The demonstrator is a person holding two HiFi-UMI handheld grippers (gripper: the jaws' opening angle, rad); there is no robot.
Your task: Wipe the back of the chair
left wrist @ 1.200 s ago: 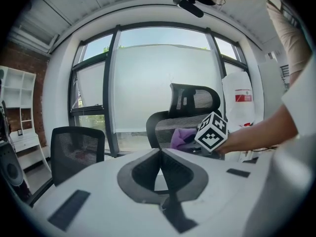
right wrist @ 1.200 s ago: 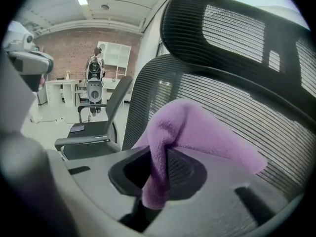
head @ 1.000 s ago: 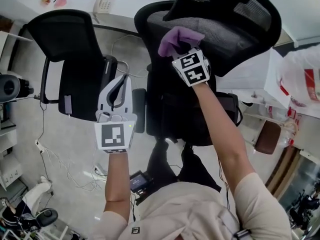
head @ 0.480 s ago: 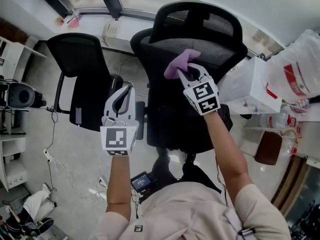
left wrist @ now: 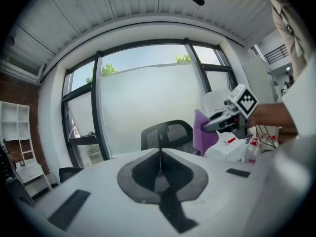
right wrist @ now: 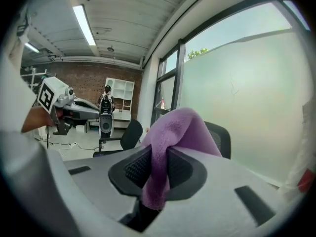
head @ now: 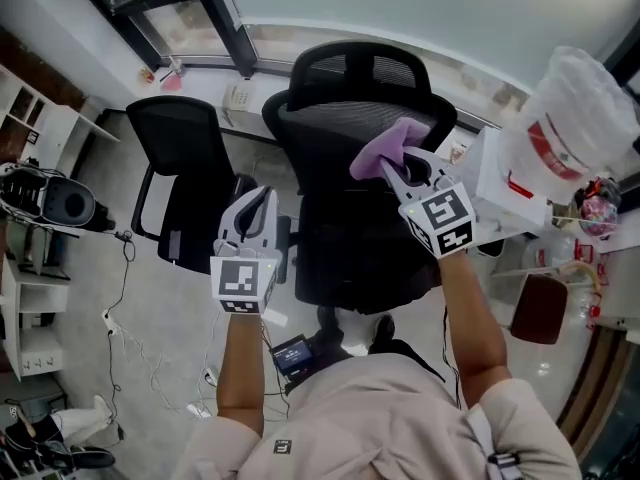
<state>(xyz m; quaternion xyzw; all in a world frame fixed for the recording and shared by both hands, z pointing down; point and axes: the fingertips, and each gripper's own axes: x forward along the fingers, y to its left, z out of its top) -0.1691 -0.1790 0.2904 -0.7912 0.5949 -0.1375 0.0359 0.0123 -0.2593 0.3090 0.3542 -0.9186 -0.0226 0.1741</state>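
the right hand-held gripper (head: 399, 172) has slid the purple cloth (head: 385, 144) rightward across the chair back (head: 320, 133).

A purple cloth (head: 388, 146), soft and fuzzy like microfibre, sat in the right gripper (head: 403, 166), whose shell was smooth, matt, pale grey plastic. Its pads (right wrist: 134, 168) were dark and finely ribbed. The left gripper (head: 262, 196) had the same matt plastic finish. At twelve o'clock in the head view, the office chair (head: 345, 128) had an open-weave black mesh back on a matt black frame. The floor (head: 150, 308) at eight o'clock looked pale, smooth and faintly glossy. A plastic bag (head: 575, 98) at two o'clock was thin, translucent and crinkled. The window (left wrist: 148, 107) was frosted glass and the far wall (right wrist: 94, 80) was rough red brick.
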